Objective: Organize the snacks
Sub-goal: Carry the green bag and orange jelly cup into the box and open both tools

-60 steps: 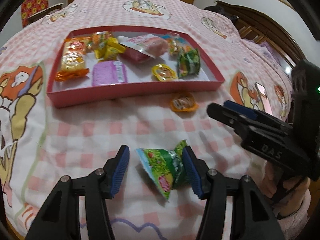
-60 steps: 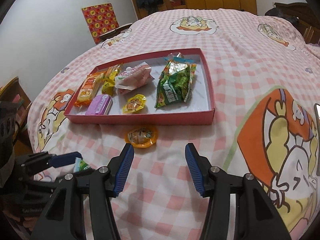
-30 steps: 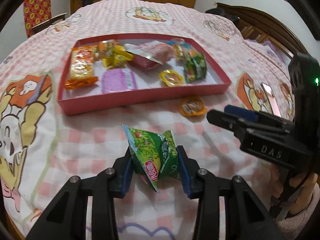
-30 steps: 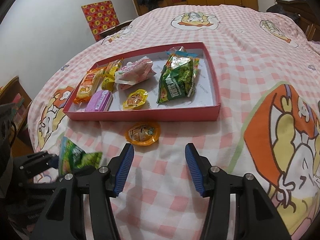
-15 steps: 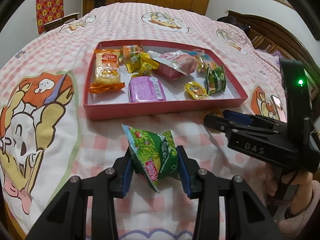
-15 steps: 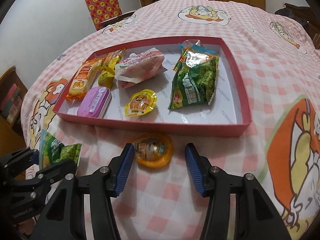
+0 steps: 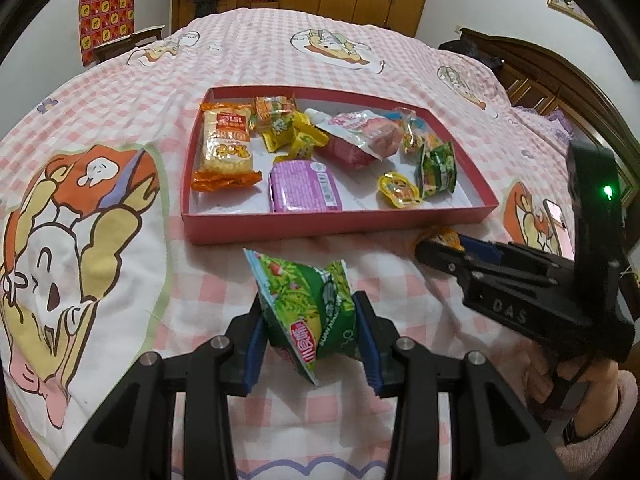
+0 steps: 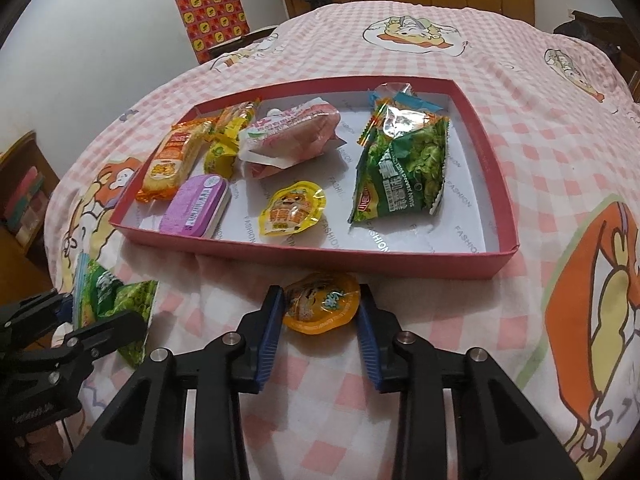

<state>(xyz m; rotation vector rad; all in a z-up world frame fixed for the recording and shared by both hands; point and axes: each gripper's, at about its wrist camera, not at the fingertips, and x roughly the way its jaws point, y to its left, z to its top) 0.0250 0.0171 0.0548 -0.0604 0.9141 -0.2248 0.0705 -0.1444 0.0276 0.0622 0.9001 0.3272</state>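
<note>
Both jaws are gripping now, my left gripper point(image 7: 310, 334) on the green snack packet point(image 7: 306, 312), my right gripper point(image 8: 320, 320) on the orange jelly cup point(image 8: 320, 304).

Right jaws have just been closing, and I see the blue pads pressed on the round, foil-topped cup, which a second ago lay loose ahead of them on the pink checked bedspread point(image 8: 532, 152), just in front of the red tray point(image 8: 508, 200). Left still pinches the crumpled packet, lifted clear of the bedspread as before. Inside the tray, largest down: a big green bag point(image 8: 404, 176), a pink pouch point(image 8: 292, 140), an orange cracker pack point(image 8: 172, 164), a purple tin point(image 8: 196, 206), a yellow jelly cup point(image 8: 290, 208).
</note>
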